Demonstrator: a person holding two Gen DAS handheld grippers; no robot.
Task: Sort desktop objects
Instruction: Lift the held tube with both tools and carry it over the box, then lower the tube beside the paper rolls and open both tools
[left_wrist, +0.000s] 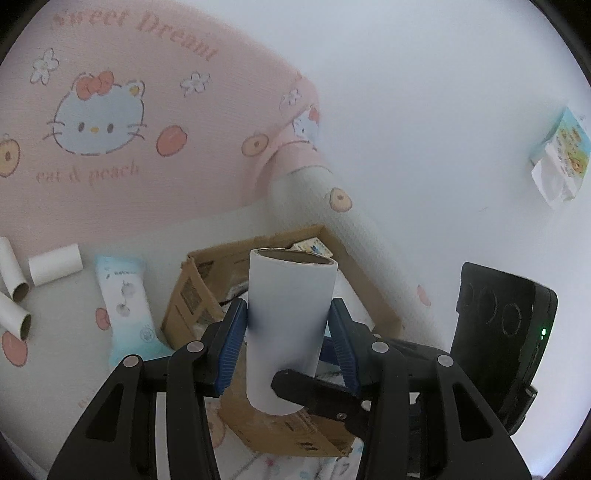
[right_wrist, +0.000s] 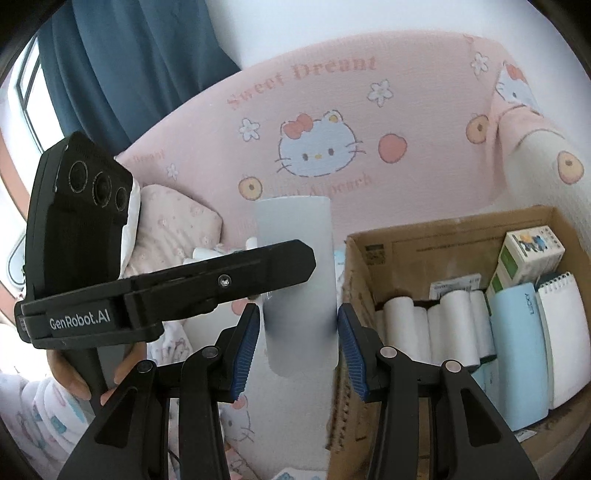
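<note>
Tube (left_wrist: 288, 325) is an empty white card core with a brown inside: light, hollow and thin-walled, so it crushes if squeezed hard. The outside is smooth and a bit slippery.

Best hold is across the mid-body with light pressure, not at the open rims, which buckle first.

Left tongs (left_wrist: 287, 314) are half closed, with both blue pads pressing the tube's sides at mid-length. Right tongs (right_wrist: 297, 325) are narrower, with pads on both sides of the same tube (right_wrist: 299, 295), apparently touching. So both tongs seem to hold the one tube, the fingers of one crossing in front of the other.

The tube is in the air, just over the box (left_wrist: 192, 295) near its front wall, clear of the contents.

Its long axis is roughly upright, slightly tilted, crosswise to the pads, with the open end up.

Rolls (right_wrist: 454, 317) stand inside the box. Loose tubes (left_wrist: 55, 264) lie well left of the box.
</note>
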